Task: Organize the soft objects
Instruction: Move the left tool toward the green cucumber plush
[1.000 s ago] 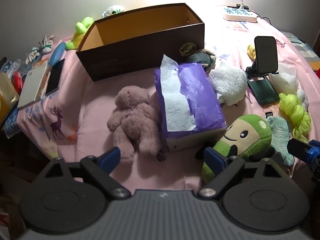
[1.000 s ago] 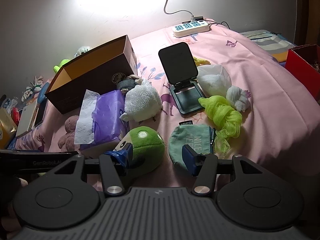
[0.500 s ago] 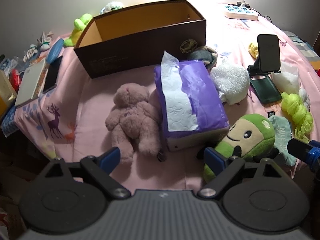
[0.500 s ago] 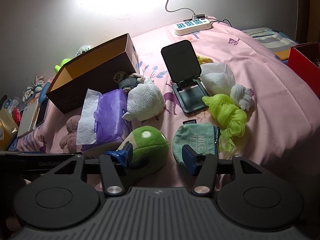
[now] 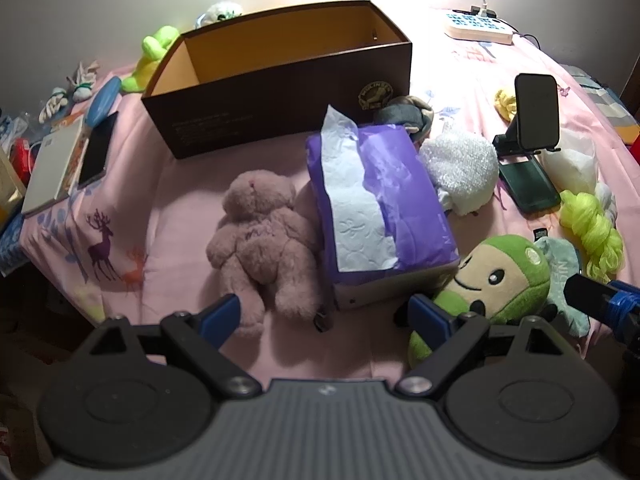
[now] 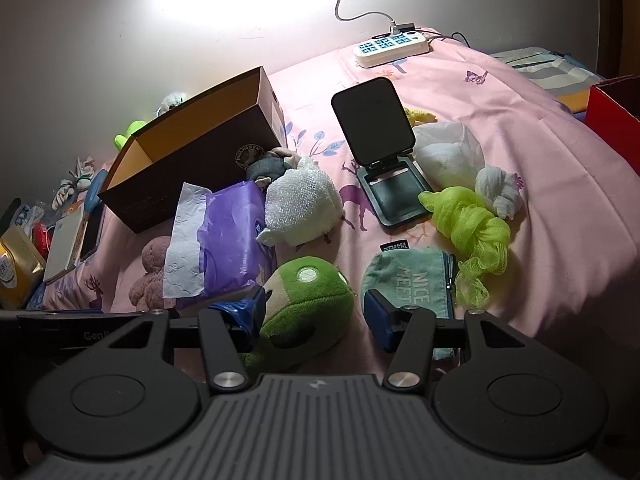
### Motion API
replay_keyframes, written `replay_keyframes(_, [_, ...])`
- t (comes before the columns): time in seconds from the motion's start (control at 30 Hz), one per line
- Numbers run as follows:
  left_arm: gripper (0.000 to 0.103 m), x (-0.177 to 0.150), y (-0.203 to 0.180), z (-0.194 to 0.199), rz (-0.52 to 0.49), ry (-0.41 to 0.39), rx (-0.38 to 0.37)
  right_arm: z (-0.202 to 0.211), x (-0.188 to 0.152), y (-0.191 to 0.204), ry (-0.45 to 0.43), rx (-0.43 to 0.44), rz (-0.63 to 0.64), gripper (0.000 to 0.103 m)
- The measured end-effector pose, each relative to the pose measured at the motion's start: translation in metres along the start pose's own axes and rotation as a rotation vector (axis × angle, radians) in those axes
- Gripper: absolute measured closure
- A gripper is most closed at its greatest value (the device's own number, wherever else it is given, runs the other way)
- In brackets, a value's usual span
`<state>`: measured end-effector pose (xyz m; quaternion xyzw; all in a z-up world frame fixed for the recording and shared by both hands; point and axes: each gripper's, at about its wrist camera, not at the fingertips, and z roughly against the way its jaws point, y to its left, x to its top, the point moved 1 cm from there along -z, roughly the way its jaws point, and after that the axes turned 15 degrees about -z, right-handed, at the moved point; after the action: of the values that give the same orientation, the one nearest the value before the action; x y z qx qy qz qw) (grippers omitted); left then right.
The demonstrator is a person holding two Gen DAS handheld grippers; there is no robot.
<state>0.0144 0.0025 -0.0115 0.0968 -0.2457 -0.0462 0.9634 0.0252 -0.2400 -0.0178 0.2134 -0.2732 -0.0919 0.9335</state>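
**Both grippers poised, nothing picked yet**

The left gripper (image 5: 324, 314) hangs wide open and empty over the bear's (image 5: 262, 236) feet. The right gripper (image 6: 316, 314), jaws spread and holding nothing, straddles the green plush (image 6: 308, 300). The box (image 5: 280, 76) appears empty. The bear lies between sheet edge and box, head toward the box, long axis running near to far. The likely next move is closing on a toy and lifting it boxward.
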Motion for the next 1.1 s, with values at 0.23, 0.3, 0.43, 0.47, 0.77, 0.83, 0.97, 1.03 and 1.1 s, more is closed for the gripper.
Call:
replay_keyframes(0.23, [0.013, 0.001, 0.006, -0.002, 0.011, -0.004, -0.007, 0.003, -0.001, 0.0, -0.021, 0.012, -0.005, 0.064])
replay_keyframes(0.3, [0.013, 0.001, 0.007, -0.002, 0.012, -0.009, -0.02, 0.003, -0.002, 0.0, -0.02, 0.013, -0.013, 0.064])
replay_keyframes(0.43, [0.013, 0.001, 0.006, -0.001, 0.023, -0.029, -0.049, 0.003, -0.001, -0.002, -0.018, 0.017, -0.023, 0.064])
replay_keyframes(0.47, [0.013, 0.001, 0.006, -0.001, 0.026, -0.032, -0.055, 0.003, 0.0, -0.002, -0.018, 0.017, -0.022, 0.064])
replay_keyframes(0.77, [0.013, 0.013, -0.005, -0.004, 0.043, -0.037, -0.131, -0.006, 0.023, -0.018, -0.003, 0.008, 0.024, 0.064])
replay_keyframes(0.83, [0.013, 0.017, -0.01, -0.004, 0.033, -0.034, -0.14, -0.009, 0.031, -0.027, 0.002, 0.002, 0.015, 0.064])
replay_keyframes(0.97, [0.013, 0.028, -0.021, -0.005, 0.027, -0.034, -0.114, -0.016, 0.048, -0.042, 0.015, -0.002, -0.018, 0.064])
replay_keyframes(1.03, [0.013, 0.034, -0.027, -0.006, 0.017, -0.023, -0.096, -0.019, 0.056, -0.048, 0.022, 0.009, -0.035, 0.064])
replay_keyframes(1.1, [0.013, 0.04, -0.032, -0.007, 0.014, -0.018, -0.072, -0.021, 0.062, -0.051, 0.026, 0.023, -0.044, 0.064])
